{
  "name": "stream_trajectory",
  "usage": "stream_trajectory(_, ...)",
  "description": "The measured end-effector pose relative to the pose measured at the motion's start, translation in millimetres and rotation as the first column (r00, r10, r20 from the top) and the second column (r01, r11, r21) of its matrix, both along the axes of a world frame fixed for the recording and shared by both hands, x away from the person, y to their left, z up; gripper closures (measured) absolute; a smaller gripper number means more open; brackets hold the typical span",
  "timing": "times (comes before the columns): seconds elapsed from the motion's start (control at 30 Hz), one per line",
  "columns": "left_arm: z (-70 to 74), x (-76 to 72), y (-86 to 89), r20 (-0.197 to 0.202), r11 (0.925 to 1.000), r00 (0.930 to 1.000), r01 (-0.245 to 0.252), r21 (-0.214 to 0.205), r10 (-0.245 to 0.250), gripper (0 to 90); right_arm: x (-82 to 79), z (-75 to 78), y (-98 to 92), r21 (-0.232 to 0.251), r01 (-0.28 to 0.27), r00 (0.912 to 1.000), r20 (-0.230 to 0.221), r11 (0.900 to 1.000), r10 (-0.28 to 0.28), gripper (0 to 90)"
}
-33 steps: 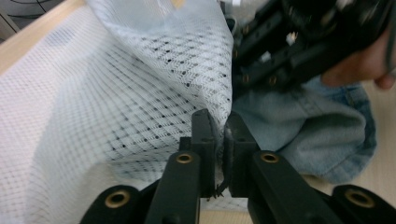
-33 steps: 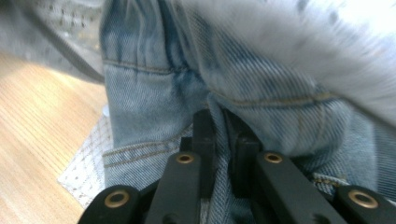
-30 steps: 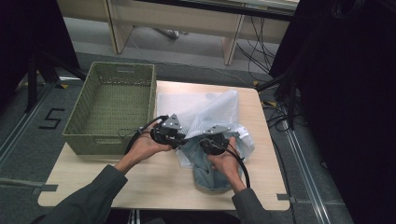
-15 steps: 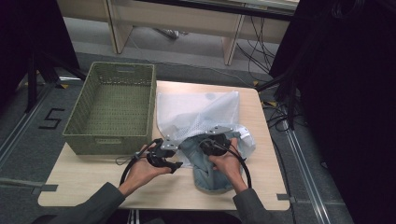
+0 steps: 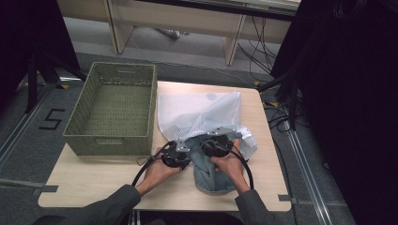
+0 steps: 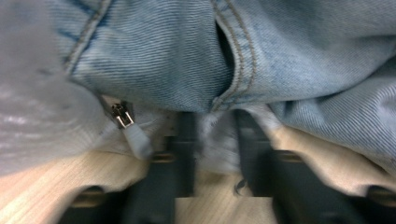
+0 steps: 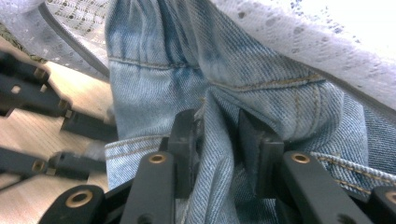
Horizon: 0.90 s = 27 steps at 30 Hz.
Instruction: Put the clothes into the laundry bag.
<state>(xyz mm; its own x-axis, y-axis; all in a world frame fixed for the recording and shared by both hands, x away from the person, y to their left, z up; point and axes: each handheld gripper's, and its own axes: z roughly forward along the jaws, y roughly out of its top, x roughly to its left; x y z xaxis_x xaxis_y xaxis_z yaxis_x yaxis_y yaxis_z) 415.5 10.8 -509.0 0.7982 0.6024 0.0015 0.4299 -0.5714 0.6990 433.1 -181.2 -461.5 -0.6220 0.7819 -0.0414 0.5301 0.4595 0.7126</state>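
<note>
Jeans [image 5: 213, 173] pinched by right tool [image 7: 215, 135]; left tool [image 6: 212, 140], just closing, nips mesh bag [image 5: 197, 115] edge at 9 o'clock—thin hold may slip.

One basket [image 5: 112, 112]; one mesh bag [image 5: 197, 112]; one denim garment [image 5: 211, 173]

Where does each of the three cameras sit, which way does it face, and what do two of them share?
High view: above the person's side, facing forward and down on the table, green basket and mesh bag; forearms and both hands show.
Left gripper view: on the left gripper, facing along its fingers, which pinch the white bag edge beside the zip pull.
Right gripper view: on the right gripper, its fingers pinching a fold of the denim.
Shared: both gripper views show the denim, bag and tabletop.
</note>
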Motion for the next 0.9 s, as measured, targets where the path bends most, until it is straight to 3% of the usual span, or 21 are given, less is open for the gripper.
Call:
stream_trajectory(0.13,1.7,-4.8,0.8,0.012,0.9988,0.9992,0.037,0.032,-0.037,87.4,-2.1,0.4,-0.1,-0.009,0.000,0.9997,0.024,1.0000,0.000,75.1)
stream_trajectory(0.17,2.2,-7.3,2.0,-0.004,0.9988,0.9993,0.038,0.030,-0.038,87.7,-3.4,2.2,-1.2,-0.016,-0.003,0.9996,0.026,0.9999,0.003,76.6)
stream_trajectory(0.3,3.1,-18.9,7.8,-0.009,0.9963,0.9971,0.075,0.040,-0.075,87.8,-11.0,8.0,-3.8,0.007,-0.034,0.9993,-0.017,0.9994,0.034,77.0)
stream_trajectory(0.33,3.2,-21.5,8.8,-0.011,0.9959,0.9967,0.081,0.040,-0.080,87.8,-14.8,9.6,-3.0,0.015,-0.034,0.9987,-0.038,0.9993,0.035,75.2)
stream_trajectory(0.4,3.6,-22.5,10.4,-0.010,0.9947,0.9958,0.092,0.046,-0.091,87.8,-19.0,5.7,-0.5,0.036,-0.064,0.9951,-0.073,0.9973,0.067,61.0)
stream_trajectory(0.47,3.2,-24.0,10.1,-0.021,0.9962,0.9967,0.079,0.037,-0.078,87.8,-25.9,3.7,1.5,0.031,-0.064,0.9896,-0.127,0.9975,0.067,51.5)
stream_trajectory(0.5,3.2,-24.0,10.0,-0.019,0.9960,0.9966,0.081,0.038,-0.081,87.8,-28.9,0.7,2.6,0.019,-0.074,0.9888,-0.128,0.9971,0.076,46.2)
stream_trajectory(0.53,3.0,-24.1,9.9,-0.018,0.9960,0.9966,0.081,0.038,-0.081,87.8,-31.9,-0.6,4.8,0.023,-0.069,0.9846,-0.160,0.9974,0.072,44.1)
stream_trajectory(0.57,3.4,-23.7,10.1,-0.003,0.9947,0.9961,0.088,0.052,-0.088,87.8,-33.2,-4.9,6.4,0.004,-0.079,0.9855,-0.150,0.9969,0.078,44.1)
stream_trajectory(0.6,3.6,-24.6,10.0,-0.011,0.9944,0.9957,0.092,0.051,-0.092,87.8,-33.5,-10.5,8.9,-0.012,-0.078,0.9880,-0.135,0.9969,0.075,47.0)
stream_trajectory(0.67,3.3,-25.8,9.3,-0.016,0.9949,0.9959,0.090,0.046,-0.089,87.9,-31.2,-16.6,12.6,-0.054,-0.069,0.9895,-0.131,0.9961,0.062,64.1)
stream_trajectory(0.73,4.1,-26.4,9.8,-0.004,0.9928,0.9947,0.102,0.062,-0.102,88.0,-24.2,-18.6,14.0,-0.064,-0.052,0.9936,-0.103,0.9966,0.046,78.1)
stream_trajectory(0.77,3.3,-27.6,8.8,-0.007,0.9948,0.9960,0.090,0.047,-0.089,88.1,-21.9,-17.4,13.6,-0.076,-0.049,0.9953,-0.087,0.9959,0.043,81.1)
stream_trajectory(0.8,4.7,-27.6,9.5,0.005,0.9910,0.9938,0.110,0.076,-0.111,88.1,-18.2,-13.6,12.5,-0.084,-0.047,0.9967,-0.069,0.9953,0.042,82.7)
stream_trajectory(0.9,4.7,-31.5,9.8,-0.011,0.9907,0.9935,0.114,0.075,-0.113,88.2,-7.8,-3.9,14.2,-0.057,0.012,0.9998,0.014,0.9983,-0.011,83.8)
